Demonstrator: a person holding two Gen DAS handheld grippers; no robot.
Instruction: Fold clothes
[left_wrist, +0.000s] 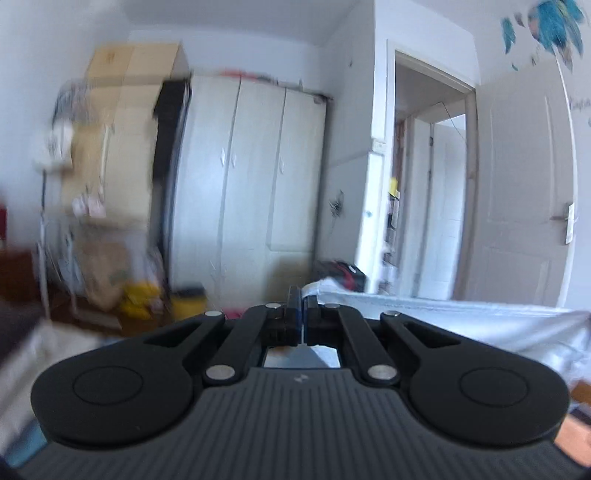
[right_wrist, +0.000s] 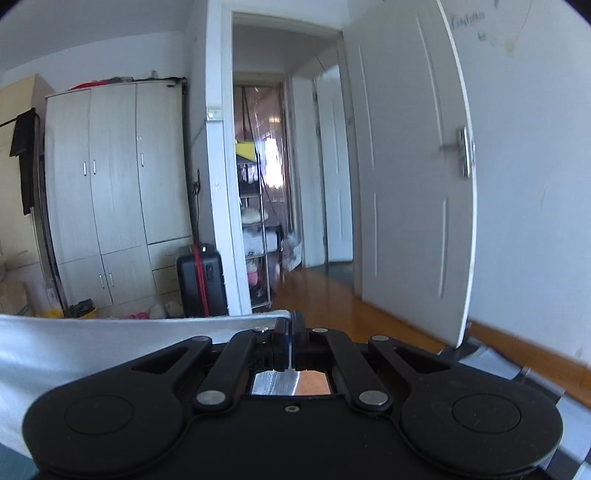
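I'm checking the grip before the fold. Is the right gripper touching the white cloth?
Touching. The right wrist view shows the right gripper with its jaws closed on the top edge of the white cloth, which stretches away to the left.

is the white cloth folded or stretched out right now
Stretched out: the white cloth runs taut between the left gripper and the right gripper, each shut on a corner.

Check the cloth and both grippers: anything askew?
Nothing stands out. The left gripper and right gripper each pinch a top corner of the white cloth, whose edge runs fairly straight between them.
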